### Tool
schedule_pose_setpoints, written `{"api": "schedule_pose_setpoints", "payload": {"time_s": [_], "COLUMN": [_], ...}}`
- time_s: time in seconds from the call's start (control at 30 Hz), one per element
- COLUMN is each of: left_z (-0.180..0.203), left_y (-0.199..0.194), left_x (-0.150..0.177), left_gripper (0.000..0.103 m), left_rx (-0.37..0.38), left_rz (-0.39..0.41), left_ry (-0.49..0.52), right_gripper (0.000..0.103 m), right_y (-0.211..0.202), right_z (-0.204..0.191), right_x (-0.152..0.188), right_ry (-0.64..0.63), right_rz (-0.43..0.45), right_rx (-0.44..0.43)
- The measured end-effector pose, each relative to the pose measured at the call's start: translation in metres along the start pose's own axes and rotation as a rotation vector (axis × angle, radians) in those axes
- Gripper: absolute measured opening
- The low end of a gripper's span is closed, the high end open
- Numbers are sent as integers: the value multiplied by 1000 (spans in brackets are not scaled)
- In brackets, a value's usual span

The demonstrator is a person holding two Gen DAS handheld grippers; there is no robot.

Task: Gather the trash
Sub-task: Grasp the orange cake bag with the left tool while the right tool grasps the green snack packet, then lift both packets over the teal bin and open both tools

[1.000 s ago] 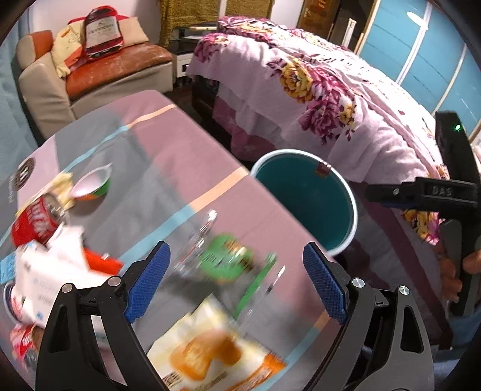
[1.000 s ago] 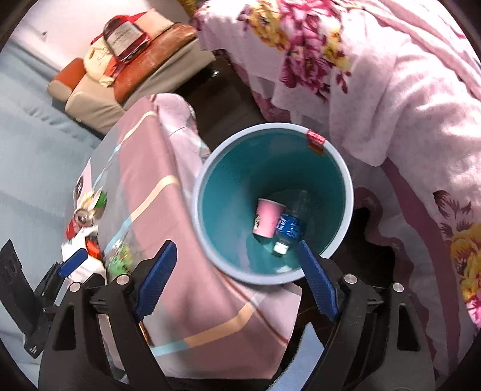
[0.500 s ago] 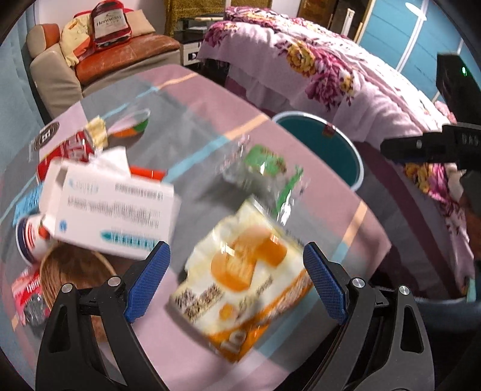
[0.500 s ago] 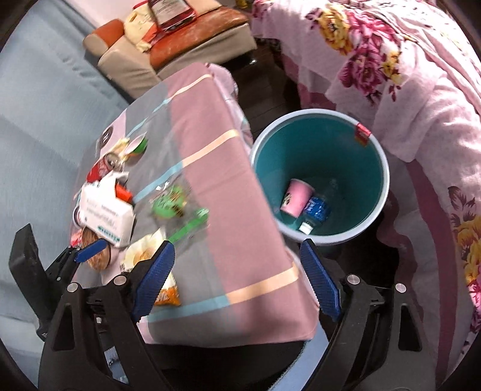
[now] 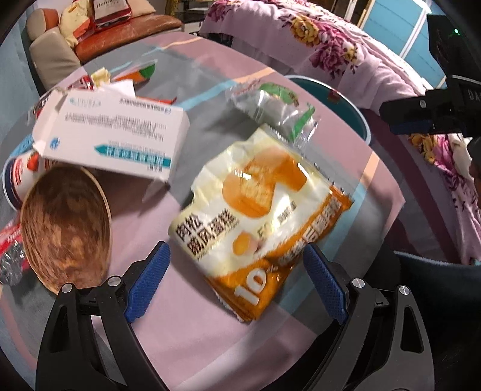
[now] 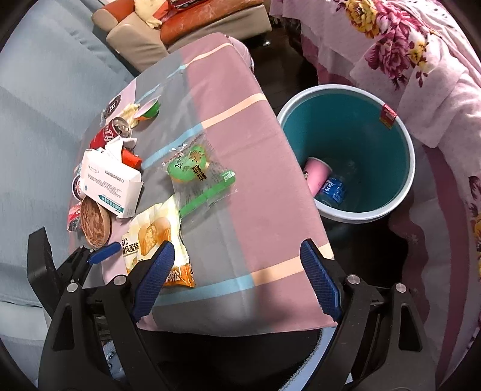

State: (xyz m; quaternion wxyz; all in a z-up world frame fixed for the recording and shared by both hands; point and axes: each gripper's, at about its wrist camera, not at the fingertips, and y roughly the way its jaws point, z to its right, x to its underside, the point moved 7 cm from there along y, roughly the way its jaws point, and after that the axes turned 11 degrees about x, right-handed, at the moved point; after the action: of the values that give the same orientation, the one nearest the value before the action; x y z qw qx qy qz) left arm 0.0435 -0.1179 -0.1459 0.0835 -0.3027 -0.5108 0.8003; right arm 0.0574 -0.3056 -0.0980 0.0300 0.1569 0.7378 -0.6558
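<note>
My left gripper [image 5: 237, 285] is open and empty, low over the table with a yellow-orange cake wrapper [image 5: 258, 216] between its fingers. The wrapper also shows in the right wrist view [image 6: 156, 240]. Past it lie a clear green snack wrapper [image 5: 273, 108], a white cardboard box [image 5: 114, 132] and a wooden bowl [image 5: 66, 225]. My right gripper [image 6: 237, 279] is open and empty, above the table's near edge. A teal trash bin [image 6: 399, 132] stands right of the table with a pink cup [image 6: 315, 174] and a blue-labelled bottle [image 6: 332, 189] inside.
A red can [image 6: 109, 132], a small green cup [image 6: 150, 109] and other litter lie at the table's left side. A flowered bedspread [image 6: 421, 60] hangs behind the bin. A sofa [image 6: 195, 27] stands beyond the table.
My left gripper has drawn back and lowered over the table, so the cake wrapper now lies between its fingers. My right gripper has swung from above the bin to over the table's near edge.
</note>
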Motion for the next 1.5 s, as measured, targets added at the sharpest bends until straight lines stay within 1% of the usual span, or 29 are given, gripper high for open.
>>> {"api": "schedule_pose_setpoints", "payload": {"time_s": [0.07, 0.1, 0.17, 0.3, 0.33, 0.37, 0.43, 0.47, 0.5, 0.53, 0.57, 0.6, 0.63, 0.7, 0.73, 0.8, 1.0, 1.1, 1.23, 1.27, 1.3, 1.33, 1.47, 1.5], "left_z": [0, 1, 4, 6, 5, 4, 3, 2, 1, -1, -3, -6, -8, -13, -16, -19, -24, -27, -31, -31, -31, -31, -32, -31], "left_y": [5, 7, 9, 17, 18, 18, 16, 13, 12, 10, 9, 6, 4, 0, -1, -4, -11, -12, -9, -9, -8, -7, -5, -5], "left_x": [4, 5, 4, 1, 0, -1, -2, -3, -3, -5, -6, -7, -8, -10, -10, -11, -13, -13, -13, -13, -14, -14, -17, -17], "left_gripper": [90, 93, 96, 97, 97, 97, 97, 94, 87, 84, 79, 69, 66, 57, 56, 50, 42, 42, 42, 43, 44, 45, 45, 44], "left_rx": [8, 4, -22, -89, -96, -100, -72, -53, -49, -55, -54, -51, -48, -26, -20, -9, 8, 17, 26, 26, 22, 19, 23, 22], "left_rz": [-9, -10, 0, 6, 10, 17, 38, 52, 60, 69, 74, 86, 93, 104, 109, 114, 140, 139, 131, 126, 123, 123, 120, 123], "left_ry": [-9, -7, 13, 42, 45, 42, 26, 15, 7, -1, -10, -25, -39, -68, -79, -93, -118, -135, -152, -150, -149, -151, -158, -161], "right_gripper": [81, 82, 82, 82, 82, 82, 82, 82, 82, 82, 82, 82, 82, 82, 82, 82, 82, 82, 82, 81, 77, 61, 57, 56], "right_y": [2, 3, 7, 11, 11, 12, 13, 14, 14, 15, 16, 17, 18, 20, 21, 24, 45, 58, 74, 78, 79, 80, 76, 73], "right_z": [-1, -1, -3, -8, -9, -10, -12, -13, -14, -15, -16, -18, -19, -25, -27, -34, -55, -65, -69, -70, -71, -72, -72, -70], "right_x": [0, 0, 0, 0, -1, -1, -3, -6, -9, -13, -16, -21, -23, -33, -35, -43, -57, -63, -68, -68, -67, -66, -63, -62], "right_ry": [-1, -2, -4, -16, -20, -26, -39, -50, -58, -69, -75, -85, -92, -116, -124, -149, -247, -290, -300, -300, -303, -310, -307, -300], "right_rz": [-4, -6, -11, -16, -16, -15, -11, -6, -1, 7, 11, 16, 20, 27, 28, 34, 17, 7, -17, -26, -26, -29, -2, 7], "right_rx": [1, 1, 2, 3, 4, 6, 12, 18, 23, 31, 35, 39, 41, 45, 41, 38, 32, 34, 23, 8, 2, -6, -3, -2]}}
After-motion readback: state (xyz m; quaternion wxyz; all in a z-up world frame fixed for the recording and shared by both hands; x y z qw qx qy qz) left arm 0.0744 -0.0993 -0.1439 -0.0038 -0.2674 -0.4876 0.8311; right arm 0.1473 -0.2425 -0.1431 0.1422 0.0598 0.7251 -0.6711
